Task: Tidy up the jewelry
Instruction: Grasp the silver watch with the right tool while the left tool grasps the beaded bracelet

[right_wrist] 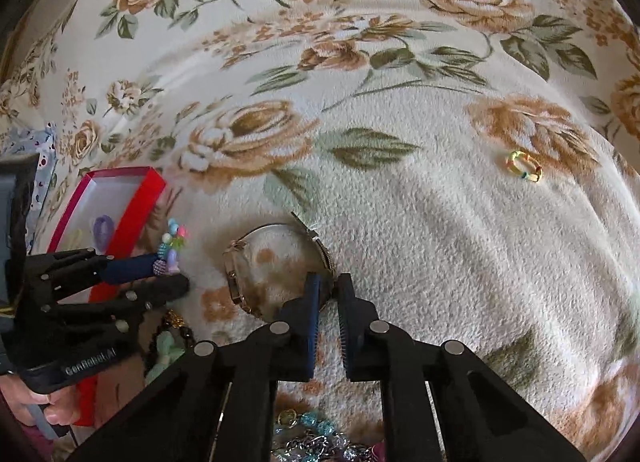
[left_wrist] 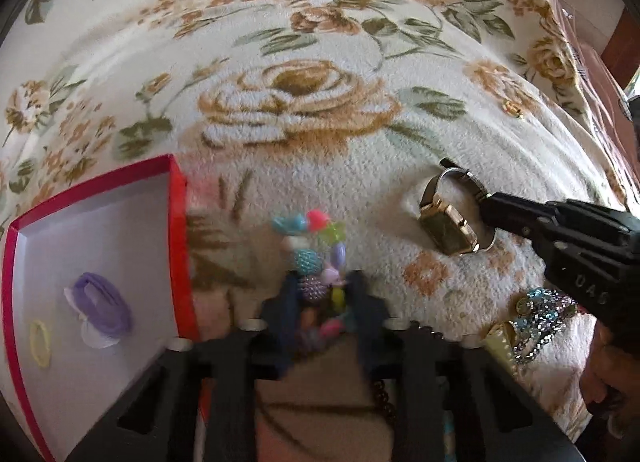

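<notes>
My left gripper (left_wrist: 322,294) pinches the beaded bracelet (left_wrist: 316,250); my right gripper (right_wrist: 329,290) clamps the watch (right_wrist: 276,262) band, red box (left_wrist: 178,230) at nine o'clock.

Bg only: cream fleece blanket (left_wrist: 320,190) w/ tan rose + green leaf print fills both views, pile fuzzy, soft folds across the far part. Far R edge of L-wrist view: blanket drops off; dark reddish-brown surface (left_wrist: 612,38) beyond it, can't tell what. Far L edge of R-wrist view: strip of pale blue fabric w/ small dark dots (right_wrist: 38,166) just beside the blanket. Dark vignette at frame corners = lens rim.
</notes>
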{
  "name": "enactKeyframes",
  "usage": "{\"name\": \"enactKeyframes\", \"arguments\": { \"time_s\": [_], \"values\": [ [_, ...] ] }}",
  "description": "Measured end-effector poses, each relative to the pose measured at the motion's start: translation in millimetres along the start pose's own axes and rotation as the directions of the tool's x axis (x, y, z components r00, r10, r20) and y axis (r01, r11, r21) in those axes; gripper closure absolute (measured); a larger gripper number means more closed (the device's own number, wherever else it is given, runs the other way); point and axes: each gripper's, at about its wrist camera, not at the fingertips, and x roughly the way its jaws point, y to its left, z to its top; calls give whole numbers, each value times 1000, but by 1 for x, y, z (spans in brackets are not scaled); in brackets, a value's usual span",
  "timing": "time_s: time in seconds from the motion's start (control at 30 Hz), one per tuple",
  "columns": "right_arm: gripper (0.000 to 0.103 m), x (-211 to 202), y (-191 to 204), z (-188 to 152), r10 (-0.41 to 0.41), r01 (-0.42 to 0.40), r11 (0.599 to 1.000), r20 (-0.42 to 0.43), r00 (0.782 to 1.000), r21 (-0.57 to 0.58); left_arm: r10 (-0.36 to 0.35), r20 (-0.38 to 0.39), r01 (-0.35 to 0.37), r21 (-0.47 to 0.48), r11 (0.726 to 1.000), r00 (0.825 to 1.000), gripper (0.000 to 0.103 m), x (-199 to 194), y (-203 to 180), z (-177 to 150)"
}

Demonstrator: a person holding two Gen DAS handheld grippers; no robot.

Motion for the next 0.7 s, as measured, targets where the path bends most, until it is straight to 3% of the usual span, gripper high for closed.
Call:
{"name": "enactKeyframes", "arguments": {
  "time_s": [0.3,0.7],
  "values": [
    [96,-24,-4,-1,69,-73,995,64,996,66,-38,79,37,10,999,996,86,-24,0,-8],
    [96,-59,24,0,140,-148,988,137,981,51,-85,205,98,-56,994,975,86,-105,33,-47]
  ]
}}
